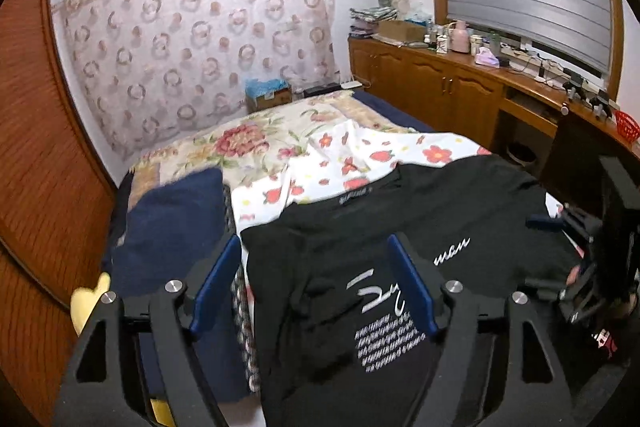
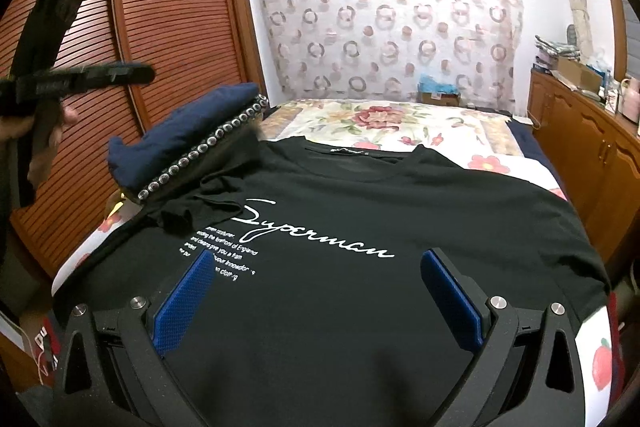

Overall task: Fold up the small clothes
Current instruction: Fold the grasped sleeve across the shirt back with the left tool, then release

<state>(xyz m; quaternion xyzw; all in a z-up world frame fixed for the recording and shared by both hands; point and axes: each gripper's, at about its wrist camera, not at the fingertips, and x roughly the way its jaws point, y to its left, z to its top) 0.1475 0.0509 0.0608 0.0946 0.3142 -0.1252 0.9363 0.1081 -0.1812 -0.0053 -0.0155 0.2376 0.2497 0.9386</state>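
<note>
Both grippers tilt downward over the black T-shirt (image 2: 360, 219): left gripper (image 1: 316, 287) and right gripper (image 2: 316, 291), jaws spread, empty.

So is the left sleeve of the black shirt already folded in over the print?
Yes, the sleeve lies folded onto the black shirt, beside the print.

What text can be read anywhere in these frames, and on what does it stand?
"Superman": white script on the chest of the black T-shirt.
Small white lines under it: only fragments, "of England", "give you a", "clothing"; the rest is too small.
Neck label: too blurred to read.
Red item at the lower left edge: letters cut off, unreadable.
</note>
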